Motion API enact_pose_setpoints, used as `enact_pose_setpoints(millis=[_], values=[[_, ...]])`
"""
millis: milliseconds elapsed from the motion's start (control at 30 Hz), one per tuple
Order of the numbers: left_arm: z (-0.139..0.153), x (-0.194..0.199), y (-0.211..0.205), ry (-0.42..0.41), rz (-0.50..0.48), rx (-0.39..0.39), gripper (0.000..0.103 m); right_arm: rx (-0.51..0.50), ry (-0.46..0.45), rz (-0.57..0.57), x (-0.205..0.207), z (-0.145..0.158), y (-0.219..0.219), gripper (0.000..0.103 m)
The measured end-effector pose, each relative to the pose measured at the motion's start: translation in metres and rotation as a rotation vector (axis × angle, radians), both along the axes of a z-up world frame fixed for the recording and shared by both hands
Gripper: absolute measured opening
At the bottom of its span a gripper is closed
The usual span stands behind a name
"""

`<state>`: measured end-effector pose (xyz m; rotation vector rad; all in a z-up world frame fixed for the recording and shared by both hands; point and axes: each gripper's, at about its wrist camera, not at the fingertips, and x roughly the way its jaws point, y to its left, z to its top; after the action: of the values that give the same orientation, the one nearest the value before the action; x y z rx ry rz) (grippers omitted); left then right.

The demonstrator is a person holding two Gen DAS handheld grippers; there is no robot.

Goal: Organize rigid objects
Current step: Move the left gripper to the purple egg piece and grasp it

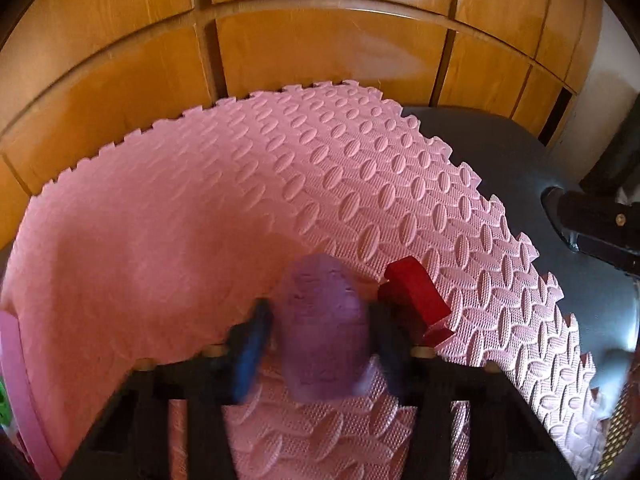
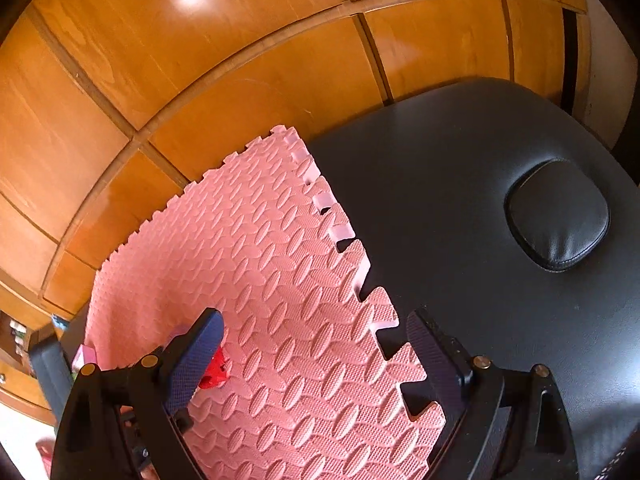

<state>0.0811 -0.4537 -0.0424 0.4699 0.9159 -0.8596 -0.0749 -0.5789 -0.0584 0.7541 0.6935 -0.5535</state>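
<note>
My left gripper (image 1: 320, 320) is shut on a purple block (image 1: 322, 320), held just above the pink foam mat (image 1: 200, 208); this view is motion-blurred. A red block (image 1: 416, 296) lies on the mat just right of the purple one, near the mat's right edge. My right gripper (image 2: 316, 344) is open and empty, hovering over the mat's right edge (image 2: 280, 260). The red block (image 2: 214, 372) shows partly hidden behind its left finger (image 2: 192, 364). The right gripper also shows at the right edge of the left wrist view (image 1: 592, 224).
The mat lies on a black padded table (image 2: 460, 200) with a raised cushion (image 2: 558, 214). Wooden cabinet doors (image 1: 320, 40) stand close behind. A pink container rim (image 1: 16, 392) shows at the far left.
</note>
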Motion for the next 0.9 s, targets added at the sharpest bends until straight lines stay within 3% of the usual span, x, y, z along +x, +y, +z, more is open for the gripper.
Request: enact_pose_setpoints(millis=[200, 300, 433, 567, 767, 900], values=[[0.001, -0.006, 0.029, 0.035, 0.045, -0.021, 0.044, -0.045, 0.027, 0.033, 0.007, 0.000, 0.007, 0.094], [0.003, -0.013, 0.053, 0.064, 0.104, -0.046, 0.044, -0.043, 0.036, 0.056, 0.010, -0.003, 0.010, 0.088], [0.003, -0.027, 0.086, 0.087, 0.160, -0.100, 0.044, -0.053, 0.046, 0.099, 0.017, -0.006, 0.017, 0.072], [-0.001, -0.043, 0.102, 0.027, 0.142, -0.130, 0.044, -0.072, 0.055, 0.158, 0.025, -0.007, 0.029, 0.054], [-0.002, -0.043, 0.103, 0.021, 0.146, -0.154, 0.044, -0.103, 0.029, 0.283, 0.039, -0.004, 0.055, 0.051], [-0.002, -0.037, 0.108, 0.059, 0.152, -0.196, 0.044, -0.106, 0.026, 0.343, 0.049, -0.005, 0.070, 0.051]])
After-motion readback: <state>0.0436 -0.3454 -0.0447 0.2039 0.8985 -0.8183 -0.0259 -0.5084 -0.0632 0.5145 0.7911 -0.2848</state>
